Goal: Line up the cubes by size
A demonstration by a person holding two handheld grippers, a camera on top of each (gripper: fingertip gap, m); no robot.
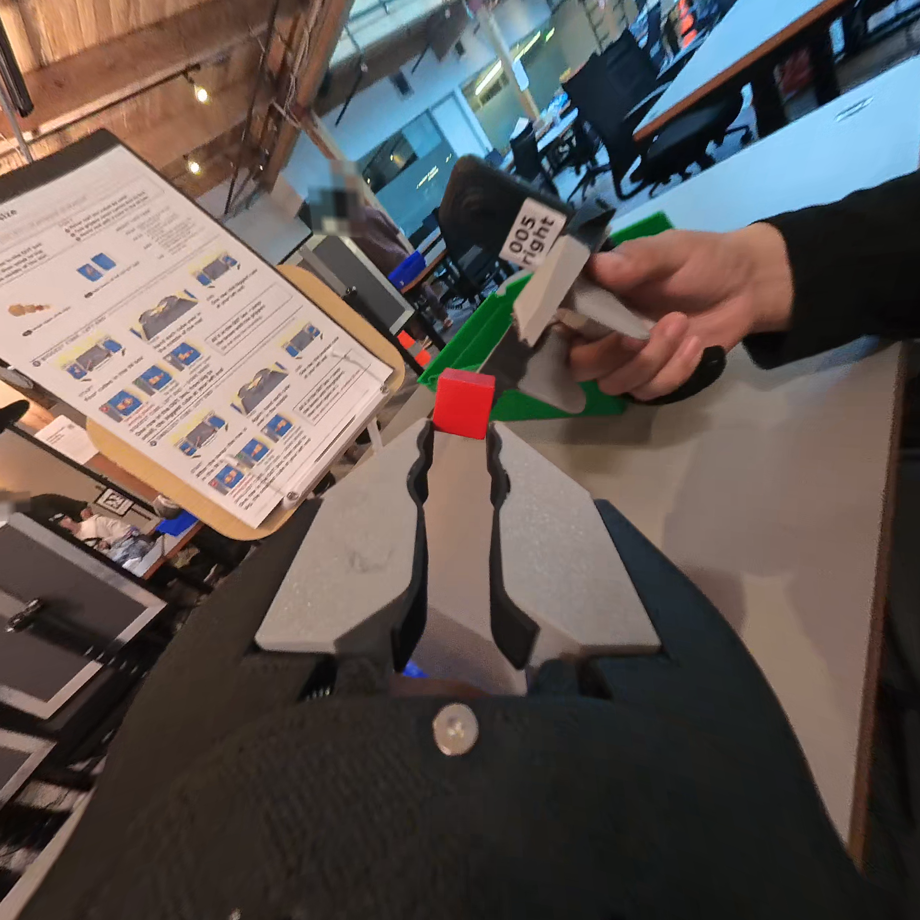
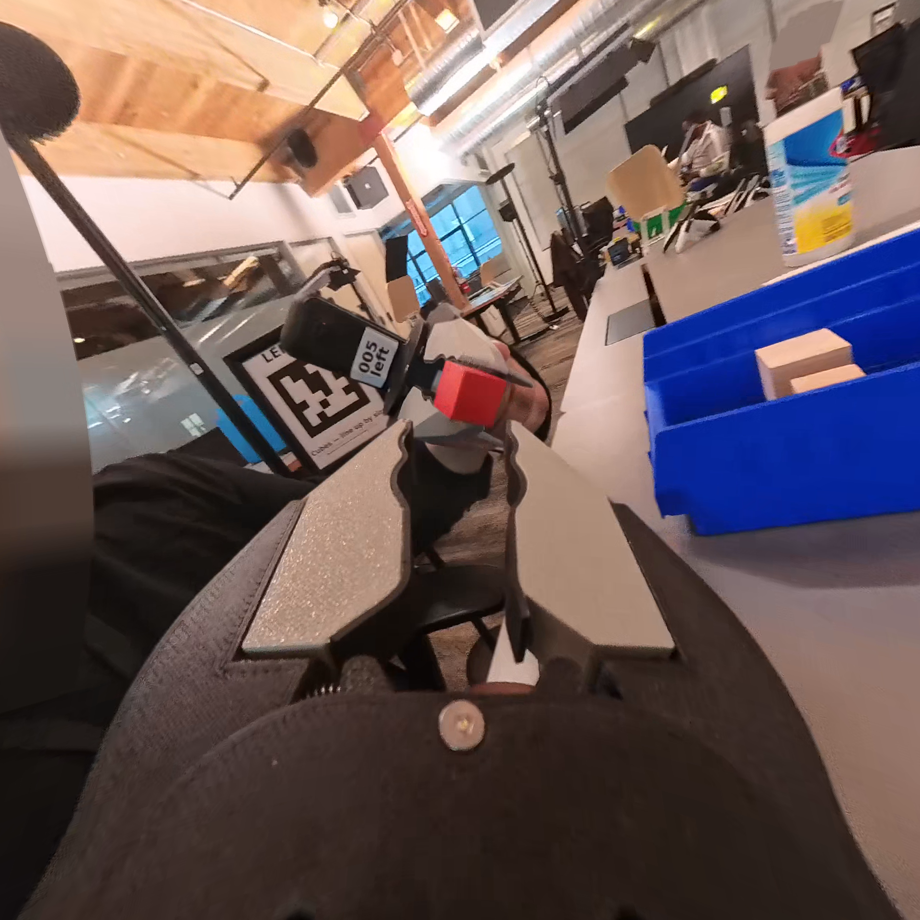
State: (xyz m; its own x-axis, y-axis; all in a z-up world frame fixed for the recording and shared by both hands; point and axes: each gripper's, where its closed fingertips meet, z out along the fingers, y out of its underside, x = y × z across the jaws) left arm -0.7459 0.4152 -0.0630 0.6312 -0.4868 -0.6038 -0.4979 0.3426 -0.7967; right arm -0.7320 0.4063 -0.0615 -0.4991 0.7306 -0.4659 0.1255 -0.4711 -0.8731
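The red cube [image 1: 464, 403] sits clamped at the fingertips of the left gripper [image 1: 460, 429], raised above the grey table [image 1: 747, 498]. The right gripper [image 2: 458, 438] is spread and empty. Two wooden cubes [image 2: 806, 361] lie in the blue bin [image 2: 796, 448].

Instruction sheet [image 1: 164, 338]: propped on a rounded wooden board, left of the table
Marker card [image 2: 318, 398]: black-and-white pattern, framed, standing upright
Wipes canister [image 2: 809, 184]: upright on the grey table [image 2: 796, 622], behind the bin
Office chairs [image 1: 622, 104]: black, far background
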